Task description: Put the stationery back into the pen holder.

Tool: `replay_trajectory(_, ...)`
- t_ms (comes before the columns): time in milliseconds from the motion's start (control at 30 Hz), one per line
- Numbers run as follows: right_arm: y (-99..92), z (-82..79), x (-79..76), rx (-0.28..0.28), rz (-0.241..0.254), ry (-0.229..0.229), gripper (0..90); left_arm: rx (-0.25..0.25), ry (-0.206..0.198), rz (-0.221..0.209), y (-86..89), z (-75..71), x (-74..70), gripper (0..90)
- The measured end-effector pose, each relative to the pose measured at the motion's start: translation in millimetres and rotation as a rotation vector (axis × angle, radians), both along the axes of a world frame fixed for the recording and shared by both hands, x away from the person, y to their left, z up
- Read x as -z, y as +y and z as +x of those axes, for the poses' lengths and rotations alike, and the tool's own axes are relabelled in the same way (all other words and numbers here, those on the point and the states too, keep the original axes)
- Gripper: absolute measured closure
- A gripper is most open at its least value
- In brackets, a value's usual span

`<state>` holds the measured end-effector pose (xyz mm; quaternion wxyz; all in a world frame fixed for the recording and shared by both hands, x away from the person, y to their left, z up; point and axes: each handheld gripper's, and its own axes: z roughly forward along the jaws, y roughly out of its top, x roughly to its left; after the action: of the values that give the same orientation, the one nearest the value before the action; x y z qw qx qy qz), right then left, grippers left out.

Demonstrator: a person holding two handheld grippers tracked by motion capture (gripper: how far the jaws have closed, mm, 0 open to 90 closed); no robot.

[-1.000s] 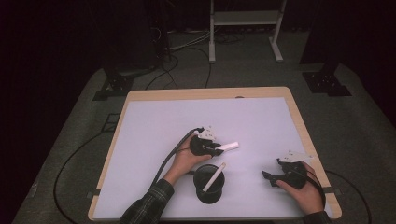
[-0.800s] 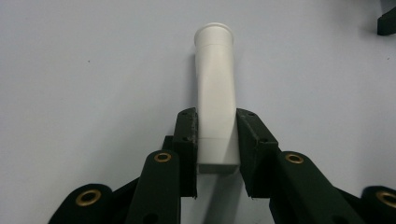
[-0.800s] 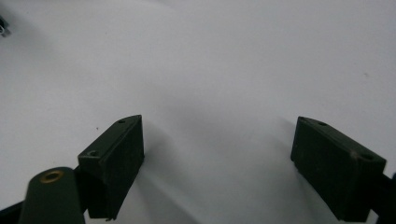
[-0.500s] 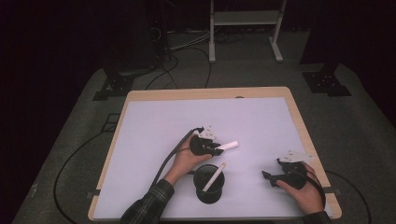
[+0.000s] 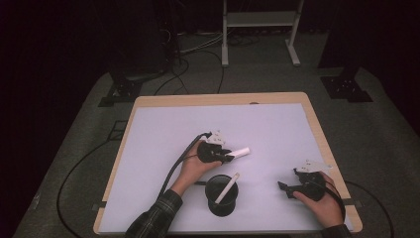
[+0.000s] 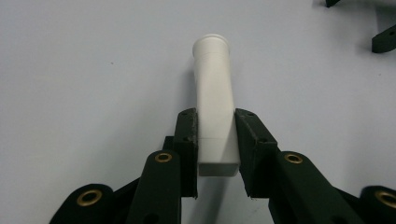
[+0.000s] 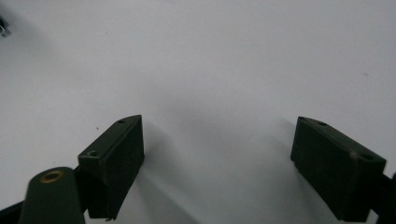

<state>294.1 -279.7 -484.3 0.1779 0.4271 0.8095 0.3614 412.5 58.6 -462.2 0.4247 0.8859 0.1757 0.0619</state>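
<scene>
Clamping a white tube (image 6: 214,100), the left gripper (image 6: 215,140); right gripper (image 7: 219,158) jaws apart.

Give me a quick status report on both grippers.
Left gripper shut on white tube. Right gripper open, empty. Second tube in black cup. Nothing in the way.

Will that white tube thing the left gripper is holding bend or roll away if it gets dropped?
The white tube probably stays stiff: it juts straight out past the left gripper without sagging. Its rounded, flared end suggests it might roll, though the held end looks squared, which could stop it. It seems light, since a pinch at one end holds it level.
</scene>
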Motion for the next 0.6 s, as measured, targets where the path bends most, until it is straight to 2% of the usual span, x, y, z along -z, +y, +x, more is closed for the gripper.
replay_trajectory(600, 0.0, 0.0, 0.0, 0.0, 0.0, -0.001, 16.0, -0.013, -0.014, -0.045, 22.1, -9.8, -26.3, 70.9)
